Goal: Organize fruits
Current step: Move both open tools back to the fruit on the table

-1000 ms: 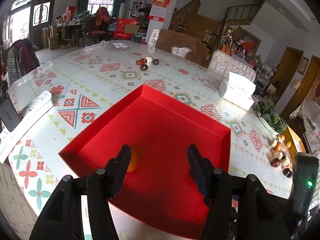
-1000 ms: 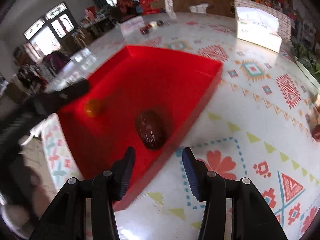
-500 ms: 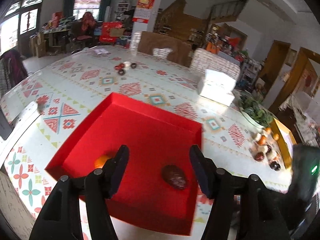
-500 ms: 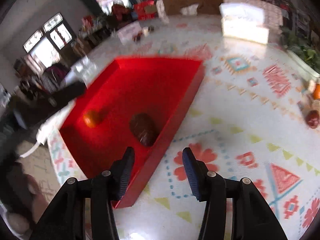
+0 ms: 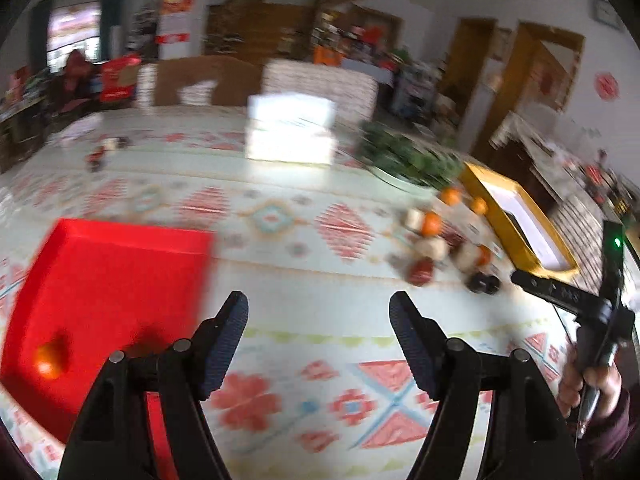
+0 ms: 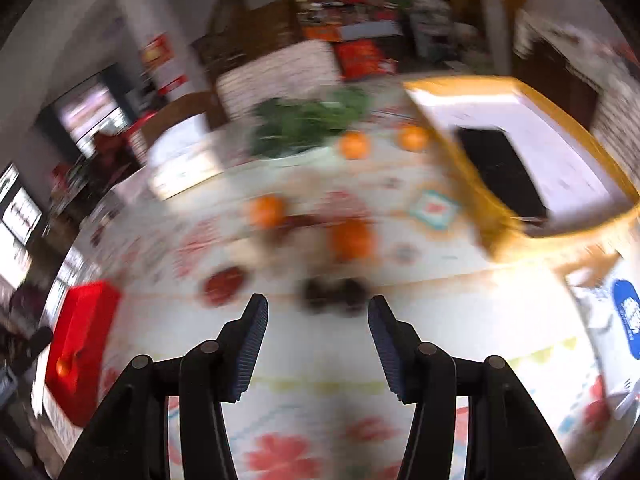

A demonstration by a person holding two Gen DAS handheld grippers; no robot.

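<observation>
Left tongs (image 5: pixel 318 336) widening, empty; right tongs (image 6: pixel 318 340) spread, empty, near fruits (image 6: pixel 352 240).

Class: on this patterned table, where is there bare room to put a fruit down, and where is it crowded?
Free: the tablecloth between the red tray and the loose fruit cluster, and most of the tray floor beyond its one orange fruit. Crowded: the fruit cluster beside the yellow box.

Left gripper (image 5: pixel 318 322): matte black plastic, ribbed dark pads, round silver pivot screws. Right gripper (image 6: pixel 318 330): identical build, bluish ribbed pads. Person's hand (image 5: pixel 588 384): dark maroon sleeve cuff.
</observation>
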